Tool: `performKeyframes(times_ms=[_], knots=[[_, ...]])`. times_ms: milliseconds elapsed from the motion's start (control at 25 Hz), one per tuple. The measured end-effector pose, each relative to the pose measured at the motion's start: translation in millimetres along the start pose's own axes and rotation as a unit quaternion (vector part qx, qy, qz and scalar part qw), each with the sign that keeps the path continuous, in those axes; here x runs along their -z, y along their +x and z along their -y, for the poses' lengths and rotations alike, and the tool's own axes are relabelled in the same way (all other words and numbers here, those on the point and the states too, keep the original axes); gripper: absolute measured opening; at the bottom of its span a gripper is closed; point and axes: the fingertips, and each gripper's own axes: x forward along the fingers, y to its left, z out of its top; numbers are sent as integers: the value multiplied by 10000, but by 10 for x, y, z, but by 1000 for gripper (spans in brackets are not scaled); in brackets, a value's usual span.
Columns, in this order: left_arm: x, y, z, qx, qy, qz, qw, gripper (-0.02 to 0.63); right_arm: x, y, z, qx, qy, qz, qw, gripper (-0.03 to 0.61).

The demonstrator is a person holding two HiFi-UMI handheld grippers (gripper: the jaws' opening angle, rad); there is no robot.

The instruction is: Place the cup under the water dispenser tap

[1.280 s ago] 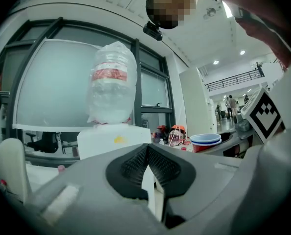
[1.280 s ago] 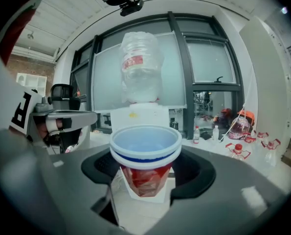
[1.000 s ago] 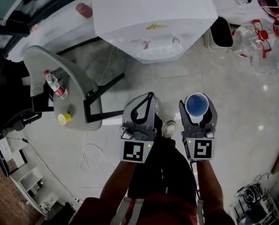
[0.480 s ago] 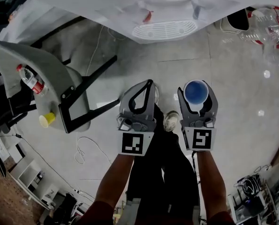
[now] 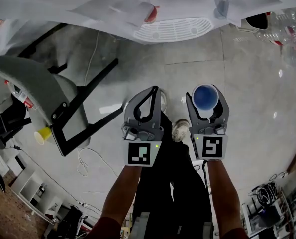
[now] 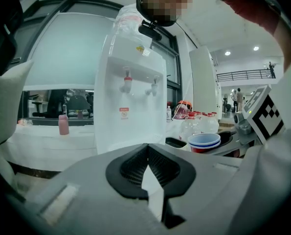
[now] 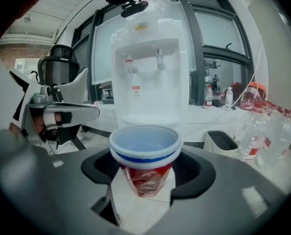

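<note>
Right gripper (image 7: 145, 173) fingers clamp the upright cup (image 7: 144, 151) facing the water dispenser (image 7: 150, 77) — left gripper (image 6: 147, 153) fingers pressed together.

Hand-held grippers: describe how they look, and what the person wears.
Both the left hand-held gripper and the right hand-held gripper are grey shells with black ribbed pads. Each carries a cube with a black-and-white square marker. The sleeves are red.

The left arm (image 5: 121, 192) and right arm (image 5: 222, 195) reach forward side by side, the left gripper (image 5: 151, 91) with its jaws pressed together on nothing, the right gripper (image 5: 206, 101) clamped around the upright cup (image 7: 144, 153).
</note>
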Motion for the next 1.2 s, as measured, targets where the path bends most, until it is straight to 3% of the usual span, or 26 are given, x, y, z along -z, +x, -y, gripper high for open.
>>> performKeyframes(times_ms=[280,760,1200], knots=[[57,91,-40,89,123,-178,9997,2,-127,287,1,-57,-125,56,9999,308],[76,171,-85,202,89,-317,9993,3,-796,920,193,-36,-324,613,9976,308],[88,228,-96,232,-92,-343,9991,3,-926,1414,445,143,-185,662,9975,310]])
